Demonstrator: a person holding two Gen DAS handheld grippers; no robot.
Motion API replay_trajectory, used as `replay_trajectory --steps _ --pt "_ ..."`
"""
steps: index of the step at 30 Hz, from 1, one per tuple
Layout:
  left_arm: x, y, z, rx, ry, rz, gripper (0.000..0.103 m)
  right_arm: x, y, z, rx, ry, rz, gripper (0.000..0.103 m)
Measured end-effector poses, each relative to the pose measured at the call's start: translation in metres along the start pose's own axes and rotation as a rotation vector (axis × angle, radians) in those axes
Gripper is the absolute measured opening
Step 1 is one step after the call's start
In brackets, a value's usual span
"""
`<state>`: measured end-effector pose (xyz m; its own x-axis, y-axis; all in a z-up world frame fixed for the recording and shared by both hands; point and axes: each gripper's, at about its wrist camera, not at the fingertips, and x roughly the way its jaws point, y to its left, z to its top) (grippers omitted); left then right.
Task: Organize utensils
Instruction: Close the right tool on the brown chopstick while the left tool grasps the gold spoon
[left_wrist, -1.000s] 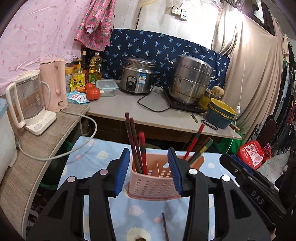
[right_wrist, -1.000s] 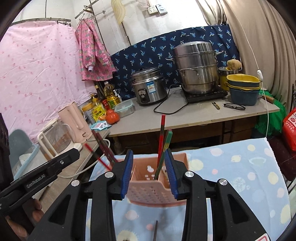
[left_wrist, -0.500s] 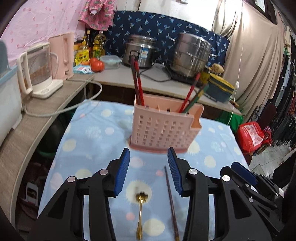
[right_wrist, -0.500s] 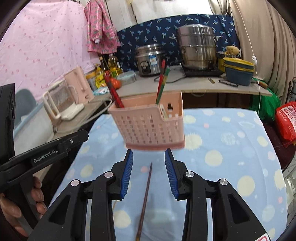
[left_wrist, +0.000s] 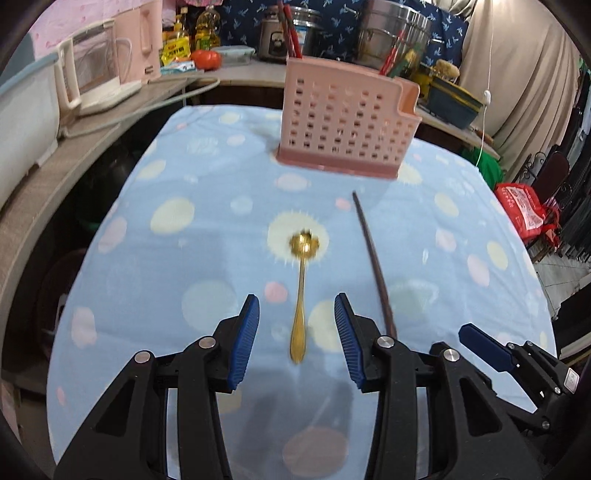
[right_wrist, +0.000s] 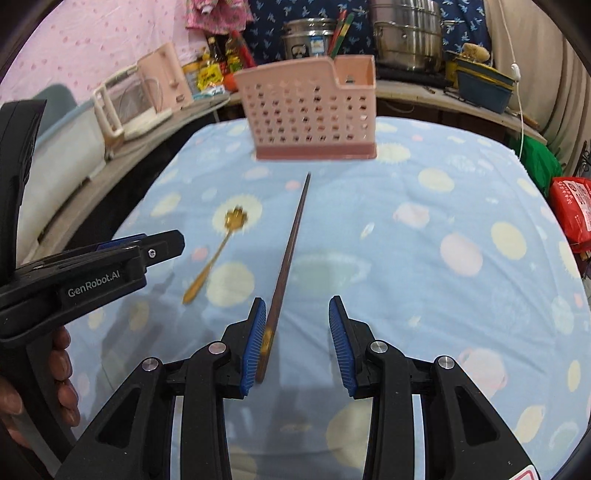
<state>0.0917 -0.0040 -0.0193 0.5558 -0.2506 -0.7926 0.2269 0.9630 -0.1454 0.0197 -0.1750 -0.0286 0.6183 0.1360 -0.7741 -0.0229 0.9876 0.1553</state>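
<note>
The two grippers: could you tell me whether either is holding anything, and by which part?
Nothing is held: the left gripper and right gripper are both open and empty.

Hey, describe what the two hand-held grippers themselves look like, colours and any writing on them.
Both are black plastic with angular cut-out frames, silver round pivot screws, and blue ribbed pads lining the fingers. The left hand-held gripper and the right hand-held gripper match in build. In the right wrist view, the side of the left one carries white "GenRobot.AI" lettering. Bare fingers wrap its handle; no sleeve or cable shows.
</note>
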Motion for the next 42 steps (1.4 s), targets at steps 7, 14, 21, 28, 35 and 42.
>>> replay_trajectory --steps 7,14,21,28,35,42 --pt "0.005 0.003 -0.032 -0.018 0.042 0.015 0.04 0.015 0.014 -0.02 -0.026 0.045 0.014 0.033" --pt "0.007 0.011 -0.038 -0.035 0.057 0.029 0.04 0.025 0.022 -0.024 -0.047 0.054 -0.001 0.024" --pt "0.01 0.012 -0.038 -0.042 0.062 0.022 0.04 0.029 0.021 -0.022 -0.053 0.047 -0.02 0.011" --pt "0.019 0.011 -0.035 -0.055 0.073 -0.002 0.04 0.027 0.013 -0.025 -0.036 0.043 -0.024 0.007" --pt "0.031 0.011 -0.029 -0.071 0.073 -0.018 0.035 0.024 0.004 -0.025 -0.006 0.042 -0.028 0.007" --pt "0.035 0.009 -0.029 -0.05 0.069 -0.027 0.014 0.024 0.003 -0.025 0.001 0.042 -0.025 0.007"
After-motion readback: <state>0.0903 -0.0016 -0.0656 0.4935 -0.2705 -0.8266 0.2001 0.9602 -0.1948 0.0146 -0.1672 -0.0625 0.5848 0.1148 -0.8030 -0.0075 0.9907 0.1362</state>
